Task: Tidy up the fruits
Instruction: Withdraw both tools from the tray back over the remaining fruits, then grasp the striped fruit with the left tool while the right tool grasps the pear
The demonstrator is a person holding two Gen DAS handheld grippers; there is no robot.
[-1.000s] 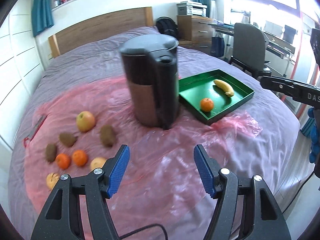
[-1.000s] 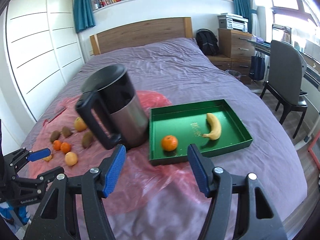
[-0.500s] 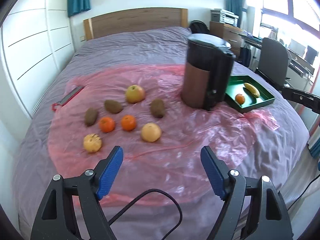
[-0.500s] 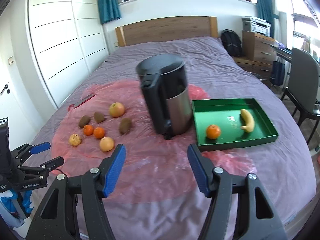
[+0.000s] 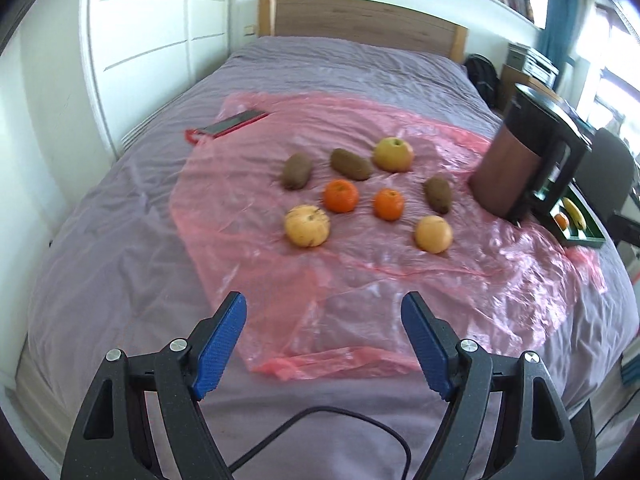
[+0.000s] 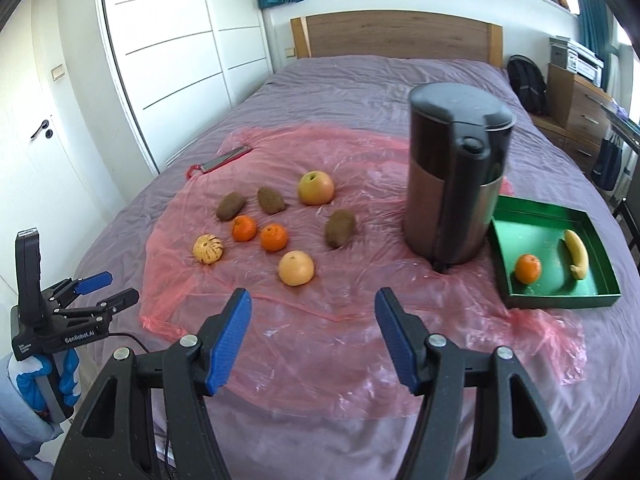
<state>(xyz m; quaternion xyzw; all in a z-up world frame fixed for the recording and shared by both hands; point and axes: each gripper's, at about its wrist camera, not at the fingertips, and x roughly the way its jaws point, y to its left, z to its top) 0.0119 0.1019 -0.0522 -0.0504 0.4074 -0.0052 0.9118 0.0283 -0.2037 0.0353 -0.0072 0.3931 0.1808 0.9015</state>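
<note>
Several loose fruits lie on a pink plastic sheet (image 5: 360, 272) on the bed: an apple (image 5: 393, 154), three kiwis (image 5: 297, 171), two oranges (image 5: 340, 196), a pale striped fruit (image 5: 307, 226) and a yellow-orange fruit (image 5: 433, 234). A green tray (image 6: 560, 300) at the right holds an orange (image 6: 527, 268) and a banana (image 6: 576, 254). My left gripper (image 5: 324, 344) is open and empty, near the bed's front edge, short of the fruits. My right gripper (image 6: 314, 336) is open and empty, in front of the yellow-orange fruit (image 6: 296, 267). The left gripper (image 6: 106, 290) also shows at the far left.
A tall black and steel kettle (image 6: 456, 176) stands between the loose fruits and the tray. A red-cased flat item (image 5: 228, 124) lies at the sheet's far left corner. A black cable (image 5: 320, 428) runs below my left gripper. White wardrobe at left, dresser and chair at right.
Both views have swung left: the loose fruits now sit centred and the tray has slid to the right edge. Both grippers stay open and empty.
</note>
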